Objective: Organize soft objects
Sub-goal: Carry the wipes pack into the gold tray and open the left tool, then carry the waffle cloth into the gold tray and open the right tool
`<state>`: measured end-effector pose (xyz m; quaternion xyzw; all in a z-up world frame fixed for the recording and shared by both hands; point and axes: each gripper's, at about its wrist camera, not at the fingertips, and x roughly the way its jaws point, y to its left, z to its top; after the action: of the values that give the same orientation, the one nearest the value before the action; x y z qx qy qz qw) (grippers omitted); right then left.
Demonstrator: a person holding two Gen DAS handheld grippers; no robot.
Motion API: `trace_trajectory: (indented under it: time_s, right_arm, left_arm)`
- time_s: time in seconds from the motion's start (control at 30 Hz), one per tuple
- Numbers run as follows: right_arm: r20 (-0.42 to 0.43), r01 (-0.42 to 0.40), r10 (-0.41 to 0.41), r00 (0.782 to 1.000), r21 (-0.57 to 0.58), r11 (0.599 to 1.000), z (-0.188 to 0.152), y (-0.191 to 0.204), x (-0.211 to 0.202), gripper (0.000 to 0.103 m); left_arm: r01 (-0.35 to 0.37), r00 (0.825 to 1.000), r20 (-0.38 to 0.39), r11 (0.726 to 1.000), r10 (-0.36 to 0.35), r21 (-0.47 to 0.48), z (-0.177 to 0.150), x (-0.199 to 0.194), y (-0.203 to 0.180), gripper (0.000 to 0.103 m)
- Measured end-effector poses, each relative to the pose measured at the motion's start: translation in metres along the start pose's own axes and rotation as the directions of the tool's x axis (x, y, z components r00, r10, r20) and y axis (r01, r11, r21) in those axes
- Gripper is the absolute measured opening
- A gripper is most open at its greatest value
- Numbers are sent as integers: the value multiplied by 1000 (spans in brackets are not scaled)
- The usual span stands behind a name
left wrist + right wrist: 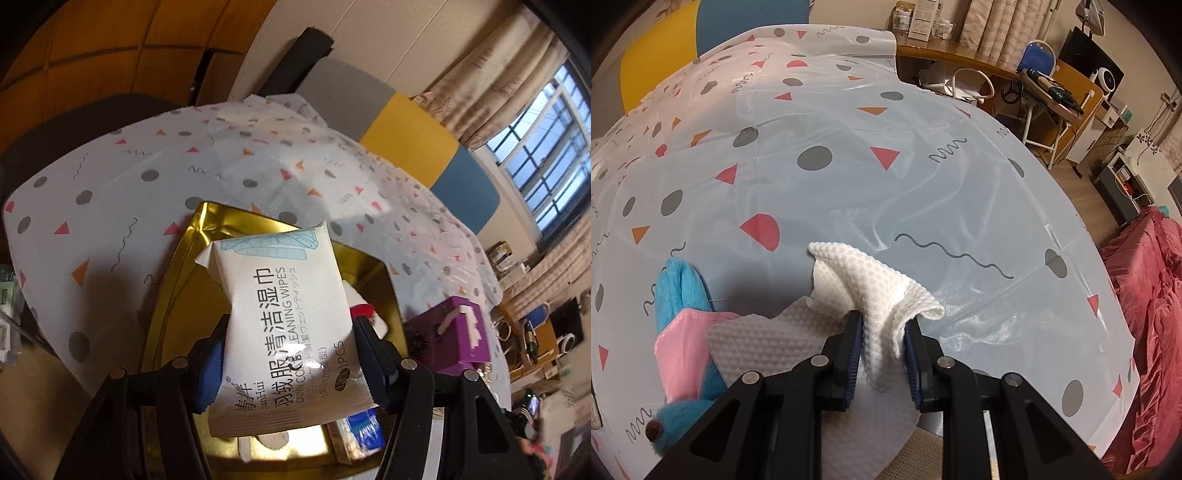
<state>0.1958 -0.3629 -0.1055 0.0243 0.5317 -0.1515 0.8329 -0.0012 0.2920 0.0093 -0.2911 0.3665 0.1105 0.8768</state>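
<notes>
In the left wrist view my left gripper (288,363) is shut on a white pack of cleaning wipes (280,317), held above a gold tray (192,258). Under the pack lie a small red and white soft thing (364,312) and a blue and white packet (364,430) in the tray. In the right wrist view my right gripper (882,354) is shut on a white dimpled cloth (875,291), bunched up between the pads; the rest of it spreads flat on the tablecloth. A blue plush toy (681,291) with a pink part lies to its left.
A patterned plastic tablecloth (849,166) covers the table. A purple tissue box (452,332) stands right of the tray. Yellow and blue cushions (410,147) sit behind the table. A desk with clutter (1045,85) and a red blanket (1145,314) lie beyond the table's right edge.
</notes>
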Motion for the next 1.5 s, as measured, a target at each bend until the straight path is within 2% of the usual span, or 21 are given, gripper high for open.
trace_trajectory:
  time_s: [0.17,0.3,0.37,0.43,0.5,0.6,0.73,0.83,1.27,1.5]
  right_arm:
    - [2,9,-9,1000,-11,1000,-2,2,-2,21]
    - [2,10,-10,1000,-11,1000,-3,3,-2,21]
    - [2,10,-10,1000,-13,1000,-3,3,-3,21]
    - [1,10,-10,1000,-12,1000,-3,2,-3,21]
    - [1,9,-9,1000,-13,1000,-3,2,-3,21]
    - [-1,10,-10,1000,-13,1000,-2,1,-2,21]
    - [-2,17,-17,1000,-20,1000,-2,2,-2,20]
    - [-3,18,-18,1000,-23,1000,-1,3,-3,17]
    - [18,-12,12,1000,-9,1000,1,-1,-12,14]
    - [97,-61,59,994,16,998,12,2,-38,14]
  left_arm:
    - [-41,999,-33,999,42,33,15,44,-11,65]
    - [-82,991,-103,994,88,65,20,86,-14,65]
    - [-114,984,-130,991,122,73,17,101,-13,69]
    - [-134,981,-134,988,143,77,16,107,-12,79]
    - [-178,977,-106,979,188,96,16,105,-14,81]
    - [-212,975,-36,970,217,122,14,89,-21,88]
    - [-232,973,59,954,225,190,1,62,-38,91]
    - [-230,972,95,947,213,223,-8,47,-48,92]
    - [-154,987,95,928,129,340,-40,18,-91,93]
    - [-122,992,82,919,99,374,-50,14,-102,94]
